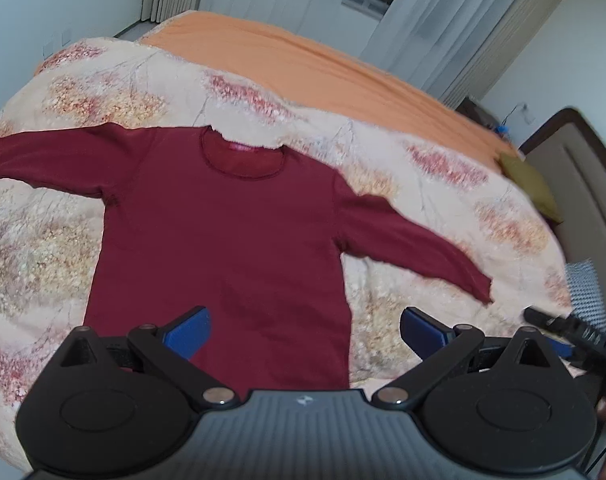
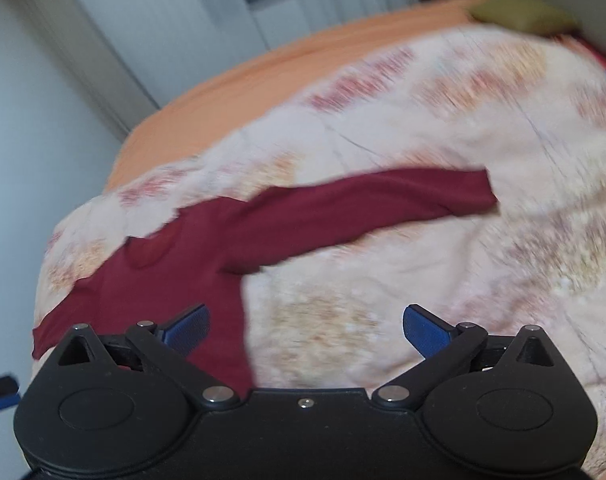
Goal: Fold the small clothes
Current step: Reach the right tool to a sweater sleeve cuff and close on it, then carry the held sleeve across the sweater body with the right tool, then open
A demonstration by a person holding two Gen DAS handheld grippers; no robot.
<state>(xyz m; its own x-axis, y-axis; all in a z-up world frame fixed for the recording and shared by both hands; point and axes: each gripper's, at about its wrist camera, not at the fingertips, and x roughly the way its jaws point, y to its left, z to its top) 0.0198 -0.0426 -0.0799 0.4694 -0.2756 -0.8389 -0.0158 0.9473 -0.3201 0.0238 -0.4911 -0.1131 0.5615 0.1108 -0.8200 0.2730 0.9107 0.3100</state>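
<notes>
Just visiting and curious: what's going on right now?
Left gripper open, empty. Right gripper open, empty. Dark red long-sleeved top flat, unfolded on floral quilt. Nothing in the way.

Soft, even daylight, no harsh shadows or glare. Heavy fisheye bending at the edges; right wrist view is smeared with motion blur, left wrist only slightly soft.

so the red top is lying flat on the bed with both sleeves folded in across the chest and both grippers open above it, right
Not quite: the sleeves are not folded in. The red top lies flat on the bed with both sleeves spread out to the sides, as the left wrist view shows. The rest holds: the left gripper and the right gripper are both open above it.
</notes>
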